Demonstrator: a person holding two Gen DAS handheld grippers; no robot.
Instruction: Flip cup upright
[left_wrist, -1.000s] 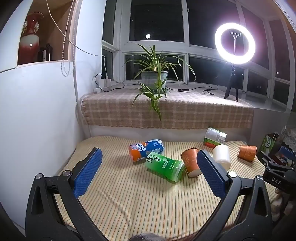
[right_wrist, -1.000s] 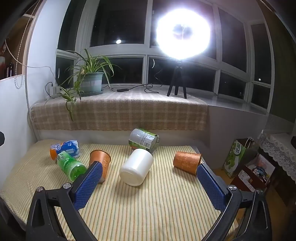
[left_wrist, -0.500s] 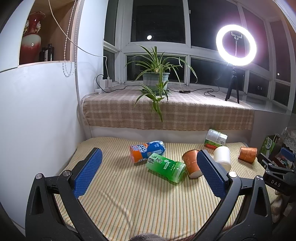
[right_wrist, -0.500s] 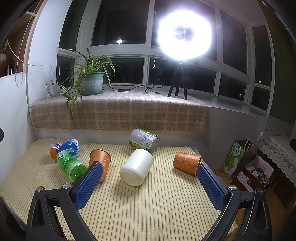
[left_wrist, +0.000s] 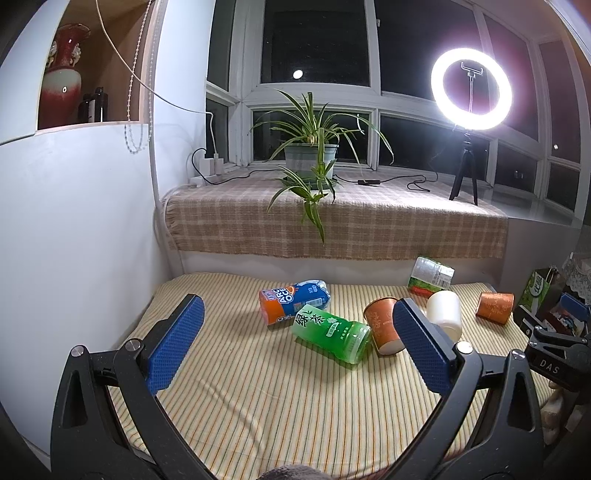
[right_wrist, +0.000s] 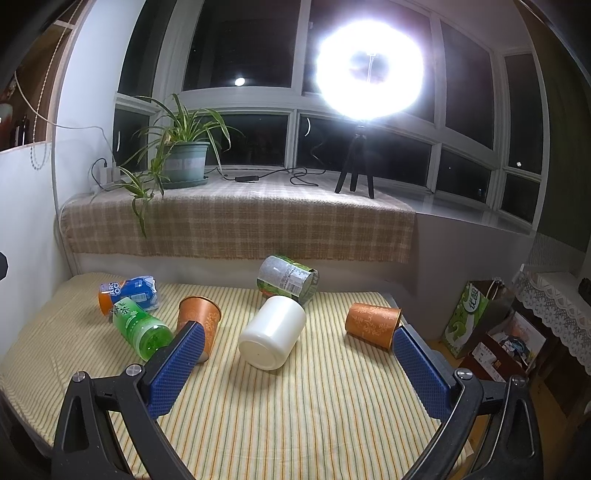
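Several cups lie on their sides on a striped cloth (right_wrist: 303, 406). A white cup (right_wrist: 272, 336) lies in the middle with its base toward me; it also shows in the left wrist view (left_wrist: 445, 314). An orange cup (right_wrist: 373, 320) lies at the right, and shows in the left wrist view (left_wrist: 495, 307). A second orange cup (right_wrist: 197, 321) lies left of the white one, and shows in the left wrist view (left_wrist: 382, 325). My right gripper (right_wrist: 295, 360) is open and empty, short of the white cup. My left gripper (left_wrist: 295, 345) is open and empty, short of the bottles.
A green bottle (left_wrist: 330, 332), a blue and orange bottle (left_wrist: 293, 301) and a clear labelled can (right_wrist: 288, 278) lie among the cups. A white wall (left_wrist: 74, 240) bounds the left. A ledge with a plant (left_wrist: 310, 155) and ring light (left_wrist: 471, 88) runs behind. Bags (right_wrist: 480, 321) stand beyond the right edge.
Both views have shifted slightly, as both grippers drifted a little. No object on the cloth has moved, and both grippers stay open.
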